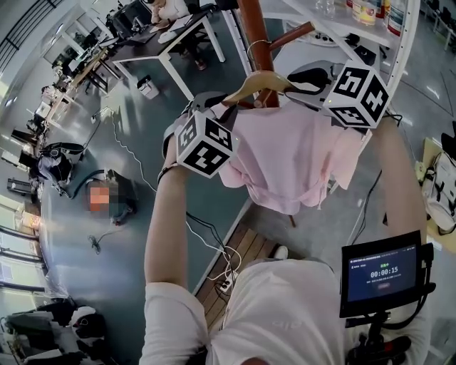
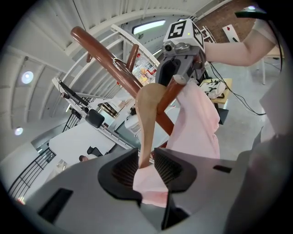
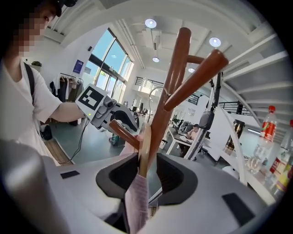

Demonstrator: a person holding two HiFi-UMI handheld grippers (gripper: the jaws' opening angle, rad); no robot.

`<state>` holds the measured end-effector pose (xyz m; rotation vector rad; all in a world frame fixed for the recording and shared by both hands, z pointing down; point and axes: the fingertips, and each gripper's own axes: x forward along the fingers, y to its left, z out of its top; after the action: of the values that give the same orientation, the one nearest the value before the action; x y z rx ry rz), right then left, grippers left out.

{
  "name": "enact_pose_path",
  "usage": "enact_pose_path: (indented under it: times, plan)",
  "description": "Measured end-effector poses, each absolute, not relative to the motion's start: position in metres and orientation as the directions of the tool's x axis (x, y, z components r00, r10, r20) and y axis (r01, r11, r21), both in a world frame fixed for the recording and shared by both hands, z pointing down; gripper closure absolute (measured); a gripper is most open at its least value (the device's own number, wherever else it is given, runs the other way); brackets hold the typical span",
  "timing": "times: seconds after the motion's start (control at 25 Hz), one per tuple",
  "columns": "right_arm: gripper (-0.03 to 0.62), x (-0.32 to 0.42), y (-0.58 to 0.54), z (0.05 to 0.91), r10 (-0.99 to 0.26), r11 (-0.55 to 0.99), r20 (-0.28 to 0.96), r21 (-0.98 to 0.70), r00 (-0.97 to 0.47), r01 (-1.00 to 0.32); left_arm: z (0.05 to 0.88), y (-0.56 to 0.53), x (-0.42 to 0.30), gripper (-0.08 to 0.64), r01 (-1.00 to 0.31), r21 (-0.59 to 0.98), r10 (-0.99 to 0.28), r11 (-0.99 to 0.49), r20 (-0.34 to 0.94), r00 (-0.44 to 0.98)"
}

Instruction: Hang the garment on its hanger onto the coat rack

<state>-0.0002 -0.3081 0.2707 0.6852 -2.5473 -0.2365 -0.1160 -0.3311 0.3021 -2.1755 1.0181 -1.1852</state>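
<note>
A pink garment (image 1: 292, 160) hangs on a wooden hanger (image 1: 260, 80) held up against the brown coat rack pole (image 1: 253, 25). My left gripper (image 1: 214, 107) is shut on the hanger's left end, where the wood (image 2: 145, 123) and pink cloth (image 2: 149, 183) sit between its jaws (image 2: 146, 168). At the other end my right gripper (image 1: 308, 77) is shut on the hanger (image 3: 143, 146) and a fold of cloth. The wire hook (image 1: 258, 46) lies close to the pole beside a peg (image 1: 292, 34). I cannot tell whether it rests on the peg.
A white curved shelf (image 1: 399, 43) with bottles (image 1: 370, 11) stands right behind the rack. A small screen (image 1: 381, 272) is mounted at my lower right. Cables and a power strip (image 1: 226, 284) lie on the floor below, and desks (image 1: 160, 46) stand farther left.
</note>
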Motion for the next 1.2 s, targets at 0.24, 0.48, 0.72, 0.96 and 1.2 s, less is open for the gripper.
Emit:
enact_pose_path:
  times: [0.24,0.48,0.72,0.96,1.2]
  plan:
    - [0.486,0.018,-0.289,0.233,-0.588,0.805,0.288,0.295,-0.755,-0.514,0.278,-0.316,-0.117,0.446,-0.425,-0.712,-0.825,-0.559,0.426,0.372]
    - [0.486,0.06,-0.267,0.196,-0.681,0.721,0.14,0.299,-0.719,-0.625,0.23,-0.303,-0.112,0.448,-0.545,-0.711,-0.877,-0.444,0.222,0.426]
    - [0.486,0.096,-0.219,0.187,-0.761,0.636,0.114,0.326,-0.639,-0.699,0.176,-0.26,-0.081,0.513,-0.609,-0.639,-0.819,-0.471,0.059,0.571]
    - [0.488,0.136,-0.181,0.2,-0.827,0.549,0.053,0.289,-0.559,-0.784,0.17,-0.238,-0.035,0.554,-0.625,-0.577,-0.732,-0.526,-0.066,0.678]
    - [0.488,0.173,-0.133,0.228,-0.895,0.438,0.032,0.24,-0.444,-0.866,0.201,-0.192,0.044,0.554,-0.481,-0.535,-0.547,-0.695,-0.041,0.836]
